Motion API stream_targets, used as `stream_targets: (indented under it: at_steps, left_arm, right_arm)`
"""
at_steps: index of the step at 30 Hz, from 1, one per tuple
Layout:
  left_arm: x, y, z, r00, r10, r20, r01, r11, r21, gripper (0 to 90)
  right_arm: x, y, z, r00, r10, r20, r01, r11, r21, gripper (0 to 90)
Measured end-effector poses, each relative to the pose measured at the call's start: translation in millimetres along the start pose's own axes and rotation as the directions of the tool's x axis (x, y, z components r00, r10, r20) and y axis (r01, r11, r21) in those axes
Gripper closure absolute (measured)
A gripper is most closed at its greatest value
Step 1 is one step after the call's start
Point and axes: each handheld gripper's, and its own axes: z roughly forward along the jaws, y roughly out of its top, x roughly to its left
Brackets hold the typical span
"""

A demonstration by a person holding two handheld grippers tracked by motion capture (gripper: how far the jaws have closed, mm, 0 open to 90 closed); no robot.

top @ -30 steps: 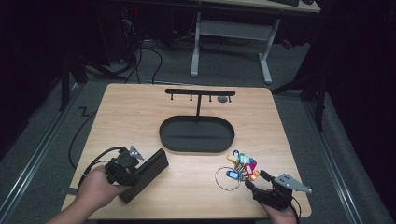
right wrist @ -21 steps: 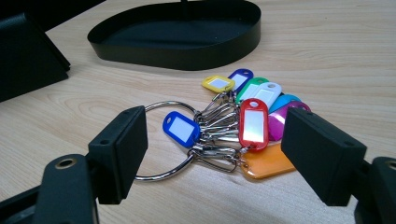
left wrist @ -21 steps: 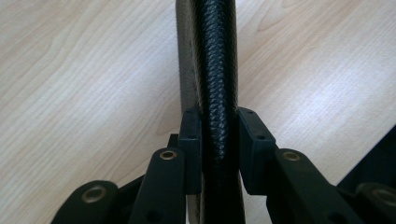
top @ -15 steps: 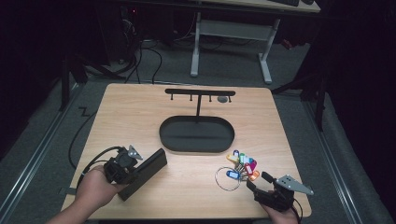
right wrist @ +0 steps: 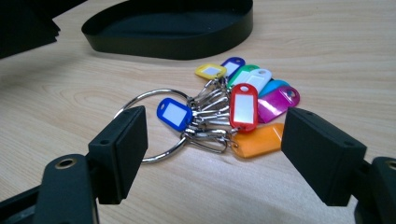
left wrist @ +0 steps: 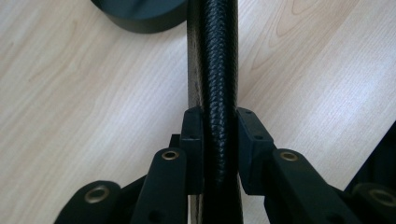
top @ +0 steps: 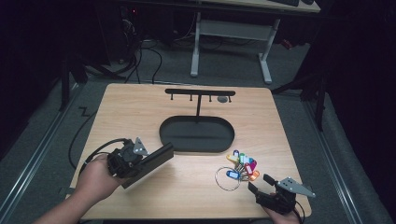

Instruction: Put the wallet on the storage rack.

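The left claw (top: 140, 161) is clamped on a flat black textured case (top: 152, 161), its jaws pressing both faces of the case's edge in the left gripper view; it sits at about 8 o'clock on the tabletop (top: 140, 107). The right claw (top: 260, 183), at 5 o'clock, is spread wide and holds nothing. Just beyond its jaws lies a key ring (right wrist: 154, 126) with coloured plastic tags (right wrist: 243, 107) fanned out flat. Toward 12 o'clock stands a black oval tray (top: 196, 135), with a T-shaped hook rack (top: 200, 93) rising behind it.
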Motion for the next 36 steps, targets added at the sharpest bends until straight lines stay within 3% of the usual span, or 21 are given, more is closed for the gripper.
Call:
stream_targets:
  at_steps: [5, 9, 12, 16, 22, 29, 32, 33, 36]
  left_arm:
    - [3.3, 20.0, 0.1, 0.9974, 0.056, -0.044, -0.055, 0.9982, 0.023, 75.0]
    - [8.4, 33.6, 2.3, 0.997, 0.054, -0.056, -0.054, 0.9985, -0.001, 74.9]
    - [8.6, 44.0, 6.4, 0.9926, 0.094, -0.077, -0.094, 0.9955, -0.006, 74.9]
    - [7.0, 55.9, 13.6, 0.985, 0.144, -0.096, -0.149, 0.9876, -0.05, 75.0]
    - [-1.3, 77.4, 36.6, 0.9594, 0.234, -0.158, -0.245, 0.9677, -0.058, 75.0]
    - [-11.0, 106.3, 56.4, 0.9158, 0.354, -0.19, -0.37, 0.9274, -0.056, 75.1]
    - [-12.4, 117.3, 59.7, 0.9037, 0.385, -0.188, -0.401, 0.9143, -0.057, 75.1]
    - [-13.0, 121.9, 61.2, 0.896, 0.398, -0.197, -0.416, 0.9076, -0.058, 75.1]
    - [-12.9, 130.9, 64.4, 0.8839, 0.415, -0.216, -0.437, 0.8971, -0.065, 75.1]
  right_arm:
    - [-1.6, -2.7, -5.8, 0.9999, 0.005, 0.009, -0.005, 1.0, -0.004, 22.9]
    - [-4.2, -3.5, -10.4, 0.9997, 0.018, 0.016, -0.018, 1.0, -0.015, 23.0]
    - [-5.3, -3.7, -10.4, 0.9996, 0.021, 0.017, -0.021, 1.0, -0.015, 23.0]
    - [-3.7, -3.1, -9.5, 0.9999, 0.01, 0.012, -0.009, 1.0, -0.012, 23.1]
    - [-4.5, -3.0, -9.4, 0.9998, 0.018, 0.008, -0.018, 1.0, -0.012, 23.2]
    - [-6.6, -3.8, -12.4, 0.9995, 0.03, 0.006, -0.029, 0.999, -0.023, 23.3]
    - [-6.3, -4.3, -11.8, 0.9995, 0.033, 0.002, -0.033, 0.999, -0.016, 23.4]
    - [-6.6, -4.2, -11.7, 0.9997, 0.026, 0.002, -0.026, 1.0, -0.017, 23.4]
    - [-6.2, -4.1, -12.2, 0.9997, 0.023, 0.001, -0.023, 1.0, -0.02, 23.4]
